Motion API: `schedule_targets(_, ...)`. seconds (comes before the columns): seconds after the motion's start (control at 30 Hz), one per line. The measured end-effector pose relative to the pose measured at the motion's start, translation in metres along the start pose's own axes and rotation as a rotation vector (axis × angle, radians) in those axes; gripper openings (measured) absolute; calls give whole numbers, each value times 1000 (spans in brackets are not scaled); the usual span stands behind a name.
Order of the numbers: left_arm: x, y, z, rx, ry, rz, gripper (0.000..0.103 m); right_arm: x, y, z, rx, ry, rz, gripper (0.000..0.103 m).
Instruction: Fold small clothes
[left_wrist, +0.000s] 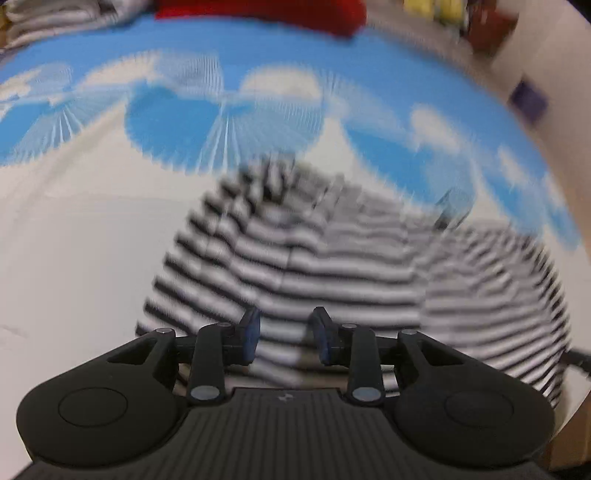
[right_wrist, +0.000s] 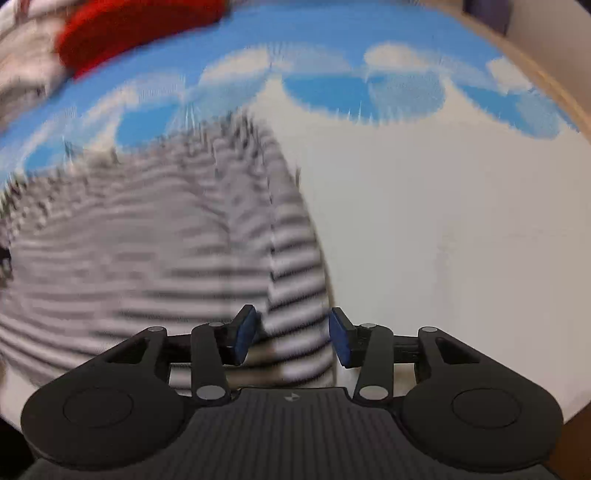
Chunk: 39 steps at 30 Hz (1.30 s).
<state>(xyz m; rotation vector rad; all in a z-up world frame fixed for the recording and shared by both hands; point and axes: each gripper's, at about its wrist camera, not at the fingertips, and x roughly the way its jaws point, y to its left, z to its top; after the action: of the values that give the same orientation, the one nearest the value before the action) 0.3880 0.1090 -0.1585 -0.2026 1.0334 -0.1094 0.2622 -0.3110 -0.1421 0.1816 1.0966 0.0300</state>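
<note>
Currently I have both grippers released over the striped garment (left_wrist: 332, 266), which lies spread on the surface (left_wrist: 74, 229), a white cloth with a blue cloud print toward its far edge. Both views are motion-blurred, so I cannot resolve seams or hems.

To execute the fold well, in my judgement: close each gripper on a single edge of the garment, not on bunched layers; lift both corners evenly; carry them across together so the fold line runs straight.

Pose: the left gripper (left_wrist: 284, 338) points forward and down over the near part of the garment, jaws apart, nothing between them. The right gripper (right_wrist: 291, 338) straddles the garment's right edge, jaws apart and empty; its left pad sits over stripes, its right pad over bare white cloth. I cannot tell whether either touches the fabric.

A red item (right_wrist: 140, 33) lies at the far edge, well apart.
</note>
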Motion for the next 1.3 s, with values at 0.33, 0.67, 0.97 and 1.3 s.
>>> schedule_targets(0.33,-13,7,0,-1,-76,48,40,-6,-3,2,6,-41,-27,47)
schedule_targets(0.67,-41,6,-14,113,-150,98,45,-12,2,-1,-17,-42,-69,51)
schedule_targets(0.97,-13,-7,-47,249,93,129,59,-7,17,-17,-99,10,-158,53)
schedule_targets(1.3,-123,-12,-39,256,-315,48,62,-81,25,-12,4,-348,-78,52)
